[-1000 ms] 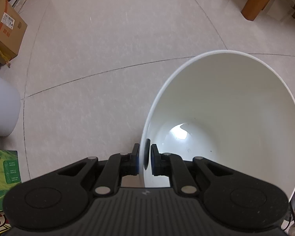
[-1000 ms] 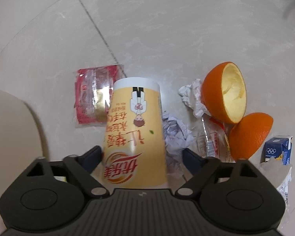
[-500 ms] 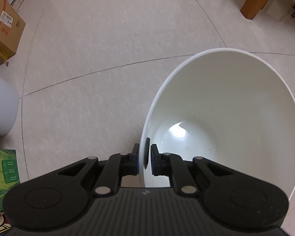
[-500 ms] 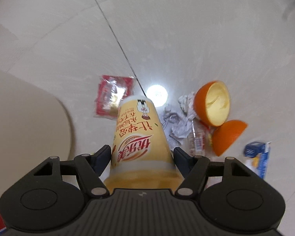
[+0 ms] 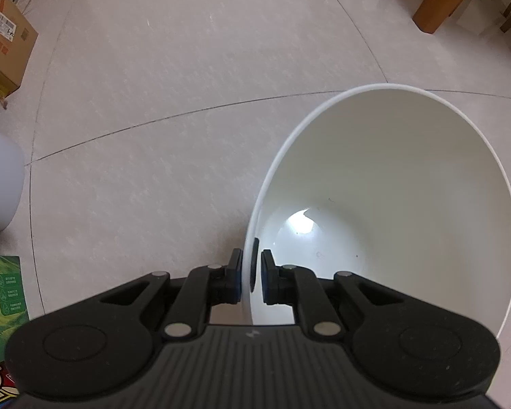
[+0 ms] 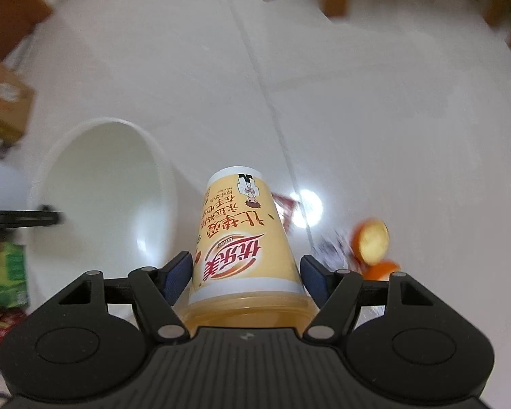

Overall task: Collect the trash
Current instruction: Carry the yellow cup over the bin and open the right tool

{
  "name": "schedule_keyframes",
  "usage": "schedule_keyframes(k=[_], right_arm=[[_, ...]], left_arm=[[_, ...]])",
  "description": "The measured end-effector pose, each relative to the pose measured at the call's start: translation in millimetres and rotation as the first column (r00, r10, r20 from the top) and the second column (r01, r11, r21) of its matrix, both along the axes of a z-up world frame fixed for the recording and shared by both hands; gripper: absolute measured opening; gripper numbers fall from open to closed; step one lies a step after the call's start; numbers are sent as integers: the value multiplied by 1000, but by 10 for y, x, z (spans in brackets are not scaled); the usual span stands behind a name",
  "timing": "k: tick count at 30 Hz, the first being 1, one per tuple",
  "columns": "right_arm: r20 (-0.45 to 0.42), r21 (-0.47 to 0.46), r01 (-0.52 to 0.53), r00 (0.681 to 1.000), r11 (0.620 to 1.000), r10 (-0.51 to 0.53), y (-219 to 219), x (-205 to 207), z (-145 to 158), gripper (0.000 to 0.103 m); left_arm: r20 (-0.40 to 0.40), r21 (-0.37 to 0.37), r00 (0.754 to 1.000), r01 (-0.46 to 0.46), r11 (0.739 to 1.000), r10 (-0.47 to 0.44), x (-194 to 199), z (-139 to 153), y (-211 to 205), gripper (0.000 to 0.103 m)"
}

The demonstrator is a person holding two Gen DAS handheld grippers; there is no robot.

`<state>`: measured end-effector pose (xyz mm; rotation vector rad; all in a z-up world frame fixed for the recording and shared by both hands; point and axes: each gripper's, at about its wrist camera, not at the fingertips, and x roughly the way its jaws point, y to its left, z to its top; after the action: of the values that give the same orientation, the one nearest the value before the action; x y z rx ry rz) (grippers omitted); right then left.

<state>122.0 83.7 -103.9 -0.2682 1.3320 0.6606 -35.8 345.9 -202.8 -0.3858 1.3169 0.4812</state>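
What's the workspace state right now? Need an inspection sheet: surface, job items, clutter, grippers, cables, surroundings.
Surface: pale tiled floor with dark grout lines.
Job's things: white trash bin, nothing seen inside; yellow printed drink cup held above the floor, to the right of the bin's mouth.
Clutter: orange peel halves, crumpled paper and a red wrapper on the floor, blurred.
Grippers: left gripper shut on the bin's rim; right gripper shut on the cup.
Cables: a thin dark line at the left view's bottom right corner, cannot tell.
Surroundings: cardboard box, wooden furniture legs, green printed carton.
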Motion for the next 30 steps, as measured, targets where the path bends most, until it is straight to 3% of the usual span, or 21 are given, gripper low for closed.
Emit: schedule_keyframes(k=[4,15,22,30], right_arm=[[7,53,-100,995,994,100,367,-189,215,74],[8,50,-260,966,964,260,1034,-598,-23,78],[58,102,-247,968,964,242,824,-581,86,84],[144,126,-129,983,984,111,188,-434,23,92]], left_arm=[[-6,-1,1000,-3,1000,3,24,1,1,9],[-6,0,1000,6,1000,-6,35,-18,-1,9],[-4,-2,1000,5,1000,-5,21,-26,-4,9],[-7,5,1000,8,1000,-8,45,-20,-28,9]])
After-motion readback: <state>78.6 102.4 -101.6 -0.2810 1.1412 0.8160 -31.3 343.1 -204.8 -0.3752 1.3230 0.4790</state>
